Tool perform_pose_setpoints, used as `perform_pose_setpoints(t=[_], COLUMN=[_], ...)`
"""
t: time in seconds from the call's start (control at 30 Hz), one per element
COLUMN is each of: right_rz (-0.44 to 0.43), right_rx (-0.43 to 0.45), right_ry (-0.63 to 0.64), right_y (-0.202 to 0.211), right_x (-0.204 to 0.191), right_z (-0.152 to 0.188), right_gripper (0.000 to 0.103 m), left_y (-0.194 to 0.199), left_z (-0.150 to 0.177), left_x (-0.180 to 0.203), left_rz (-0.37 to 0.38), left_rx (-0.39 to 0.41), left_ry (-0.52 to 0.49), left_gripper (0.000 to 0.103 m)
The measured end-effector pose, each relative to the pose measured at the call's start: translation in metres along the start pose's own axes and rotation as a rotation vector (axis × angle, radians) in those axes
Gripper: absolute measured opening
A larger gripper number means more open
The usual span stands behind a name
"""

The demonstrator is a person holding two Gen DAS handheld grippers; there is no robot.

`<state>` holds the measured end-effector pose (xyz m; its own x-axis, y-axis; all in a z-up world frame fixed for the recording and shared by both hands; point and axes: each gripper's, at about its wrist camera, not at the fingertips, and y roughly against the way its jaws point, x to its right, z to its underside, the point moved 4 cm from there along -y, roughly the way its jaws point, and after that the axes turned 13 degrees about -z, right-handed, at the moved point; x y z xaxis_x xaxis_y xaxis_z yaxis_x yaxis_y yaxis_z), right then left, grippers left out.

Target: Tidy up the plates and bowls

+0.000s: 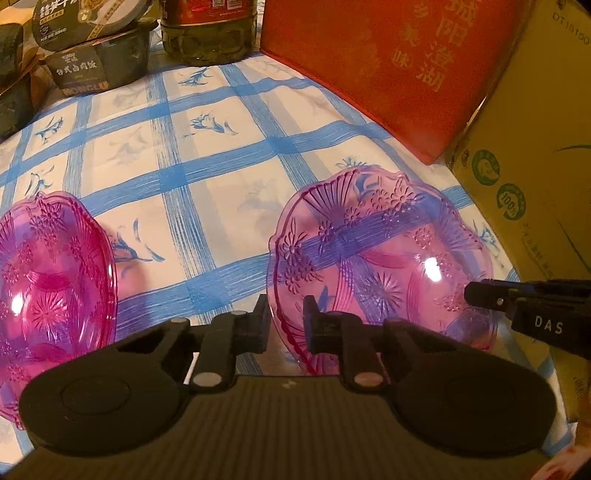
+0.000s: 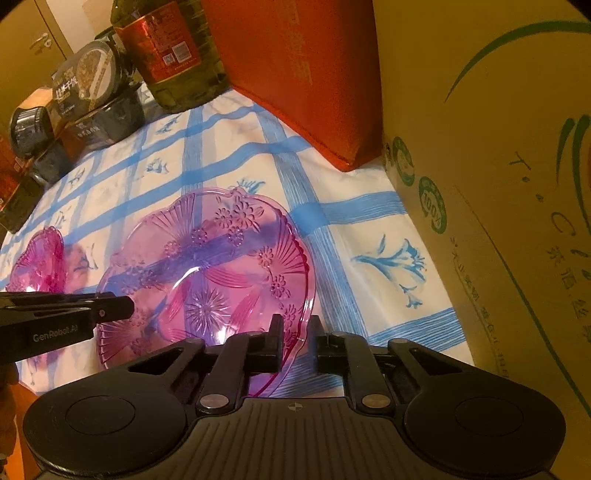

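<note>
A pink see-through plate [image 1: 373, 258] with flower patterns lies on the blue-checked tablecloth [image 1: 207, 177]; it also shows in the right wrist view [image 2: 207, 273]. A darker pink bowl [image 1: 48, 280] sits to its left, small in the right wrist view [image 2: 37, 262]. My left gripper [image 1: 286, 321] has its jaws narrowly apart around the plate's left rim. My right gripper [image 2: 297, 339] has its jaws narrowly apart around the plate's right rim. Whether either clamps the rim is unclear.
A red box [image 1: 391, 62] and a cardboard carton [image 1: 535, 177] stand at the right. An oil bottle [image 1: 207, 33] and stacked food tubs [image 1: 99, 55] stand at the back. The table's front edge lies by the plate [image 2: 26, 376].
</note>
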<state>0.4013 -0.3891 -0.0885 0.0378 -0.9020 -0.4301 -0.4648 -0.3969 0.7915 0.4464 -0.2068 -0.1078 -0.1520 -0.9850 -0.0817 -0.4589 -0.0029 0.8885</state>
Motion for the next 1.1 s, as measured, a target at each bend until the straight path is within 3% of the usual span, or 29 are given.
perform_pose_setpoints(t=[0.53,1.1], right_rz=[-0.005,-0.079], right_rx=[0.069,0.101], right_ry=[0.08,0.2], right_y=[0.057,0.092], right_x=[-0.051,-0.159], right_z=[-0.006,0.015], right_gripper=[0.012,0.012], left_y=[0.068,0.151], left_z=[0.004,0.041], left_x=[-0.028,-0.119], left_rz=[0.038,0.006], left_rx=[0.064,0.141], left_ry=[0.055,0.158], left_gripper=[0.015,0.015])
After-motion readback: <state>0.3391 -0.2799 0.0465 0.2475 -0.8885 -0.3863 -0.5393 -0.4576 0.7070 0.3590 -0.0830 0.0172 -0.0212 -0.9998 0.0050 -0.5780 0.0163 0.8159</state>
